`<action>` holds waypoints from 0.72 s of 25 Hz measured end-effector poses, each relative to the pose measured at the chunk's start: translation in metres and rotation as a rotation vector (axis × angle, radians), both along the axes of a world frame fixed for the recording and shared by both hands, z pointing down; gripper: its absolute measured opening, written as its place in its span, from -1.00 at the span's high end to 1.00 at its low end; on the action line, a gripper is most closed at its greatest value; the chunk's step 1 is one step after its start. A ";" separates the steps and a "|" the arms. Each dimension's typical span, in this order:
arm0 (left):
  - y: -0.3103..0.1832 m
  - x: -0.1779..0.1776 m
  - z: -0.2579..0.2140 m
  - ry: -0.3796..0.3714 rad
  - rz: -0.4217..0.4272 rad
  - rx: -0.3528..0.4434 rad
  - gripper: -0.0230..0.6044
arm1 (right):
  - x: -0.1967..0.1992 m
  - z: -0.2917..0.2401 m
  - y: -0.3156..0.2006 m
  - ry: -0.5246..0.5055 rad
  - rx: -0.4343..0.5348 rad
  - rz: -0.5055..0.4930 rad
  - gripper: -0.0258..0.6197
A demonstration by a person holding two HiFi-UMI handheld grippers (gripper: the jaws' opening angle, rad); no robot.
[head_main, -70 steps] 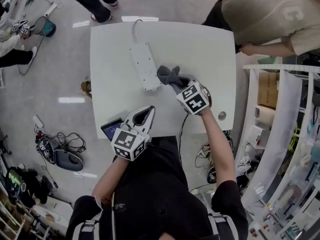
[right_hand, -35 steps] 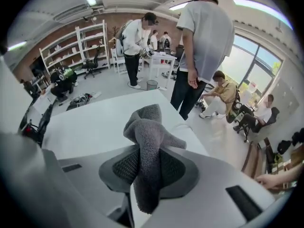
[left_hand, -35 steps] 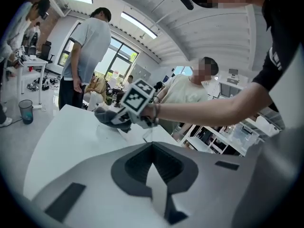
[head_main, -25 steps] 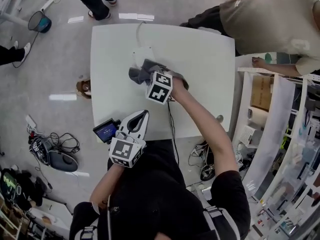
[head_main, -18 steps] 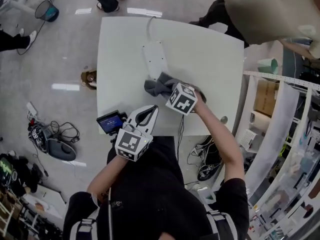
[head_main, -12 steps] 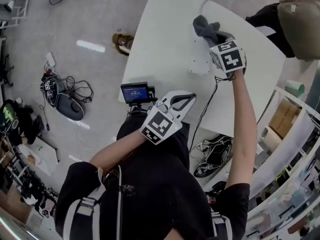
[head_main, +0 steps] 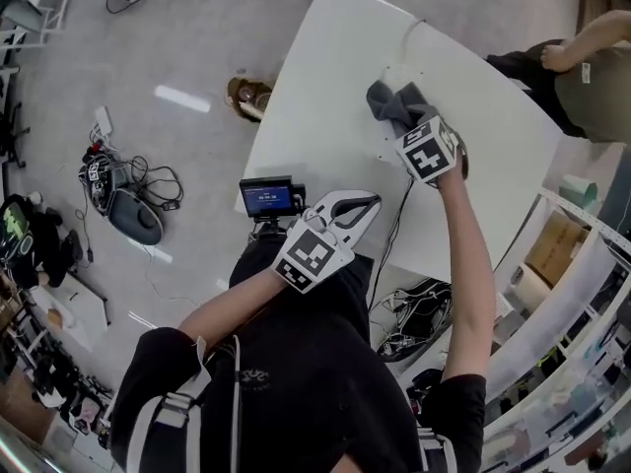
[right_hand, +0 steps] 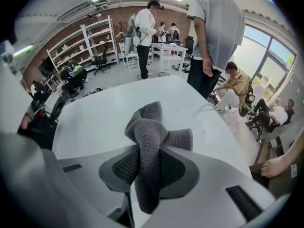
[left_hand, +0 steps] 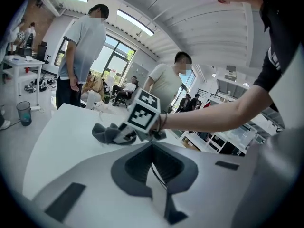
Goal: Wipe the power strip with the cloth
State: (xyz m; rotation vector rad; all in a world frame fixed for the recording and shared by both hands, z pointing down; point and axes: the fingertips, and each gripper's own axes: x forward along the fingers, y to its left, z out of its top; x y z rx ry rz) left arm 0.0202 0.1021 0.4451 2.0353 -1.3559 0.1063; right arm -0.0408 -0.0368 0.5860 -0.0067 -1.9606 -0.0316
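right hand-held gripper [right_hand: 149, 156] has dragged grey cloth [head_main: 392, 101] back from cord end along power strip [head_main: 383, 141], upper centre of head view; jaws pinching bunched fold. left hand-held gripper [head_main: 372, 202] idle at centre, jaws pressed together, empty. judged mid-wipe; next: keep pressure, sweep remaining length. cloth nubbly terry; strip smooth white plastic bar on matte white counter [head_main: 315, 97].

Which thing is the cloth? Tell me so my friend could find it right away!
Look at the big white table. Near its far end, the right gripper is clamped on a bunched-up cloth that lies over the white power strip. The cloth is the only dark grey, soft, fuzzy thing there; the strip and tabletop beside it are white and hard.
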 end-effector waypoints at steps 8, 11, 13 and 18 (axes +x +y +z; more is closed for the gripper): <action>-0.018 -0.004 0.004 0.053 -0.052 -0.002 0.81 | 0.067 -0.010 0.072 0.030 -0.140 -0.097 0.58; -0.021 -0.001 0.004 0.058 -0.037 -0.003 0.81 | 0.025 -0.030 -0.005 -0.093 -0.006 0.067 0.58; -0.021 0.003 0.003 0.055 -0.022 -0.003 0.81 | -0.011 -0.030 -0.055 -0.109 0.093 0.127 0.58; -0.017 0.012 -0.005 0.027 -0.007 -0.007 0.81 | -0.053 0.000 -0.074 0.029 0.121 0.030 0.58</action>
